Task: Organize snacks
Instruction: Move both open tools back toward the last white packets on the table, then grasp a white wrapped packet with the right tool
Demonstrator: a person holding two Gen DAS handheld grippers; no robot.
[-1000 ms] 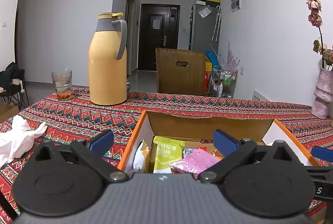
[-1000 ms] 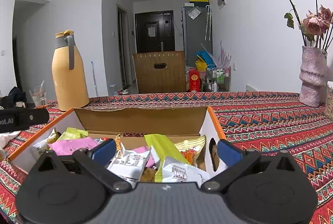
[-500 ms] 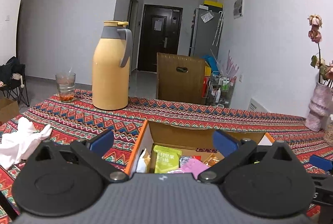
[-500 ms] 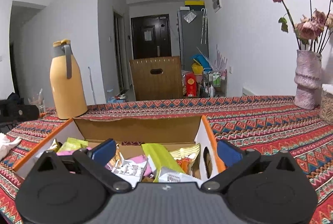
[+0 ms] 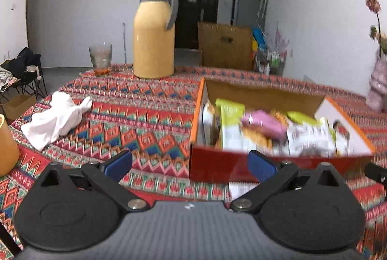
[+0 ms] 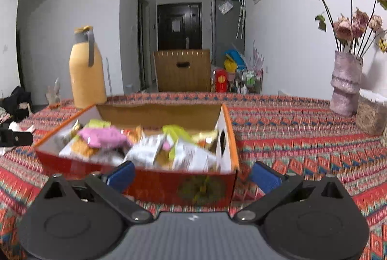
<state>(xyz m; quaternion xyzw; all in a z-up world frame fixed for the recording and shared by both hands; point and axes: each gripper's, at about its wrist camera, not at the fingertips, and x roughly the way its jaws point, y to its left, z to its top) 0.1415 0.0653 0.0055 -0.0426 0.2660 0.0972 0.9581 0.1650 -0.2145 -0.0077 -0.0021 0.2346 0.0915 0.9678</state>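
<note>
White cloth (image 5: 56, 118) crumpled far left on patterned surface (image 5: 135, 119), glass (image 5: 100, 59) & yellow thermos (image 5: 154, 35) behind it. Left tongs (image 5: 189, 163) spread apart, nothing between, held just short of box's near-left corner. Box (image 6: 179, 184) mid-surface, open-topped, snacks (image 6: 135, 146) piled inside – pink, green, white packs, blurred. Right tongs (image 6: 192, 174) also apart, empty, straddling box's near wall w/o touching it. Far right: vase (image 6: 346, 83) w/ dried roses, jar (image 6: 371, 112) just beside.
</note>
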